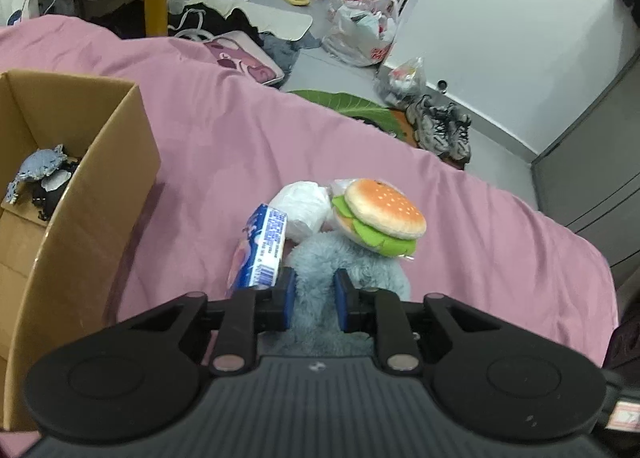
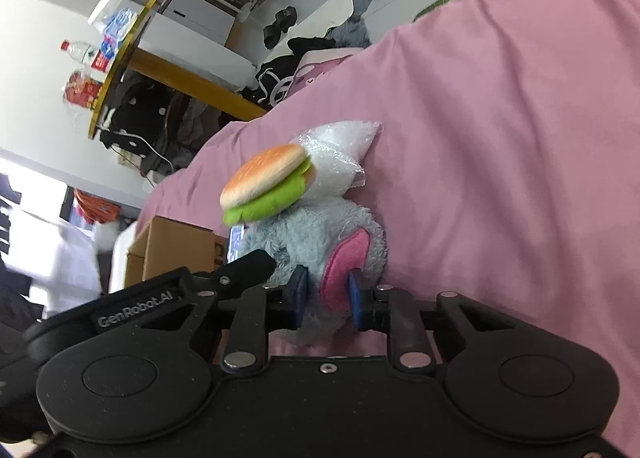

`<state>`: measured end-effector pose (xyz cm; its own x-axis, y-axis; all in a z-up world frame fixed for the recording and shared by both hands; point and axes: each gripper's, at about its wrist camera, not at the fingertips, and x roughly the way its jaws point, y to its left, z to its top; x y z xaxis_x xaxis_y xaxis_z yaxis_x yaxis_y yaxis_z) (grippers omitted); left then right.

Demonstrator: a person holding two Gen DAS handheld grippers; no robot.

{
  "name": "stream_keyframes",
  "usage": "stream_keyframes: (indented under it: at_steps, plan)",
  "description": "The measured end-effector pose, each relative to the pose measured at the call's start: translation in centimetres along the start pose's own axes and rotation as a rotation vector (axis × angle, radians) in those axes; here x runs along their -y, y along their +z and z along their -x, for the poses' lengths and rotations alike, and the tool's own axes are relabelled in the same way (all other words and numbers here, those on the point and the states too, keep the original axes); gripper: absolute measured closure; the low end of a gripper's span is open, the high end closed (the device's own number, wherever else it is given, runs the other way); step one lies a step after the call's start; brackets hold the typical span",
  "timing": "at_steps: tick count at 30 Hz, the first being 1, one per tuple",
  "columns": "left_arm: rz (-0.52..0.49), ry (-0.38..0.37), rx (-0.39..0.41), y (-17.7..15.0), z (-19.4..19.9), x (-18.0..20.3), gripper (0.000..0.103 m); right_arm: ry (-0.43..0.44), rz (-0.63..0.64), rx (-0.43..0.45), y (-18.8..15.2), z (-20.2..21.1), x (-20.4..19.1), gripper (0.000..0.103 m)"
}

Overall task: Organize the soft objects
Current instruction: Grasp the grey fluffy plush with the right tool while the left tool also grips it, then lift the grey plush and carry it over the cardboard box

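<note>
Blue pads, left hand-held gripper (image 1: 314, 300): you have them clamped on the fluffy blue plush toy (image 1: 352, 262).
Right hand-held gripper (image 2: 329, 298): yours pinches the same plush at its pink ear (image 2: 344, 266).
Plush toy: lies on the pink bed cover (image 1: 224, 130).
Burger plush (image 1: 380, 216): rests on top of it.
White bag (image 1: 302, 208): just behind.
Blue packet (image 1: 262, 250): touching its left side.
Cardboard box (image 1: 92, 194): far left, on the bed.

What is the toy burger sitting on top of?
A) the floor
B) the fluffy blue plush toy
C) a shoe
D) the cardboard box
B: the toy burger rests on the fluffy blue plush toy on the pink bed cover, while the cardboard box stands off to one side.
</note>
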<state>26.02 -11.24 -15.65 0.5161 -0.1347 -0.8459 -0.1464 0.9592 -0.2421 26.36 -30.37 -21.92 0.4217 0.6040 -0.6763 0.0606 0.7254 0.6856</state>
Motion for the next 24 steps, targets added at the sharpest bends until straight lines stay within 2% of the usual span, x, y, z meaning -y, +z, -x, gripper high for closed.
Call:
stream_keyframes:
  at_steps: [7, 16, 24]
  plan:
    - [-0.017, -0.021, -0.001, -1.3, 1.9, 0.8, 0.088, -0.037, 0.052, 0.029, -1.2, 2.4, -0.9, 0.085]
    - [-0.039, -0.047, -0.021, -3.4, 4.3, 1.3, 0.088, -0.067, 0.073, 0.023, -2.8, 4.6, -1.7, 0.085]
    - [-0.066, -0.078, 0.021, -3.5, 7.2, 1.4, 0.088, -0.058, 0.108, 0.084, -3.9, 6.8, -3.9, 0.085]
